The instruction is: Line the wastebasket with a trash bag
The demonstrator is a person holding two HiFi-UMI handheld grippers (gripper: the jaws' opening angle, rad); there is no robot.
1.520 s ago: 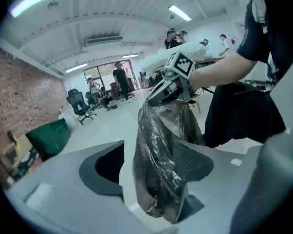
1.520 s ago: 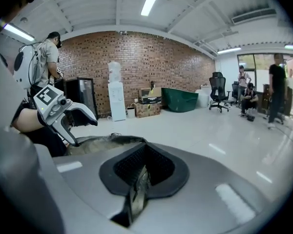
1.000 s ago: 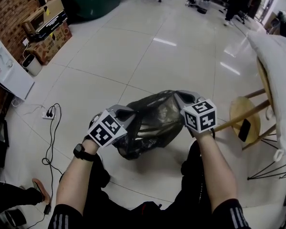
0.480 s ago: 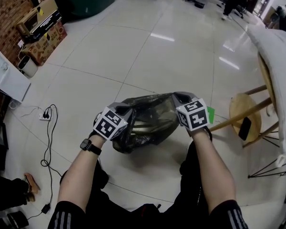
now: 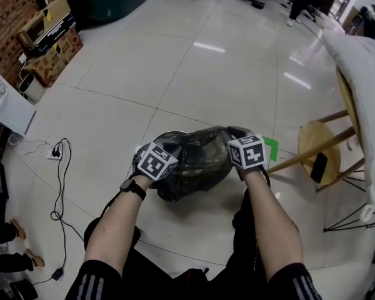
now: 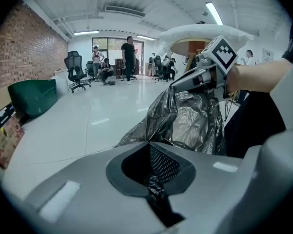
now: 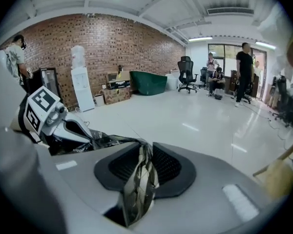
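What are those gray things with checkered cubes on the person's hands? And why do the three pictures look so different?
They are hand-held pinching tools, one in each hand; there is no robot here. One picture comes from a camera on the person's head, looking down at the tiled floor. The other two come from a small camera riding on each tool. The left gripper is pinched shut on the black trash bag. The right gripper has just been opening its jaws, with the bag's edge between them. A wooden stool stands to the right.
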